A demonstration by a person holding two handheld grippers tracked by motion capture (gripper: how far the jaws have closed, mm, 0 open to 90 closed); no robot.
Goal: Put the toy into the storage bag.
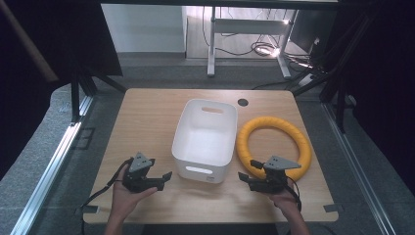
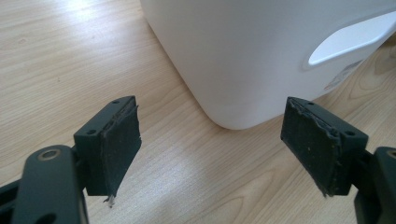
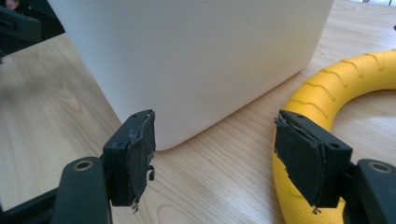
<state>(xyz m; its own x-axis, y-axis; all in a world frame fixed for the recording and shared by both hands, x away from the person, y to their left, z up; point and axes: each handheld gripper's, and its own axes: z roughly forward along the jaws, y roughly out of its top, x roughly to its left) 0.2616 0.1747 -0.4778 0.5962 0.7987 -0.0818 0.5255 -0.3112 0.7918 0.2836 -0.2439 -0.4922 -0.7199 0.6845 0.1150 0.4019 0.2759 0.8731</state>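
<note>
Tabletop (image 1: 147, 117): light wood surface, centre of the high view; carries all items listed below.

Bin (image 1: 205, 139): white plastic container, open at the top, standing upright at the middle of the tabletop. A handle slot shows in its near wall and another in its far wall. Interior appears bare.

Ring (image 1: 274, 147): yellow ribbed foam hoop lying flat at the right of the bin, its left arc just beside the bin wall.

Left tool (image 1: 159, 180): lower left of the high view, held in the person's left hand (image 1: 126, 193). Jaws spread wide, gripping nothing. Tips point toward the bin's near left corner, near it but apart. In the left gripper view the bin (image 2: 261, 51) corner lies between and beyond the two pads (image 2: 119, 149), with the handle slot at the upper right.

Right tool (image 1: 247, 170): lower right of the high view, held in the person's right hand (image 1: 286, 198). Jaws spread wide, gripping nothing. It sits over the near arc of the ring, tips pointing left toward the bin. In the right gripper view the bin (image 3: 196, 56) wall stands ahead, and the ring (image 3: 345, 88) curves behind the right-hand pad.
</note>
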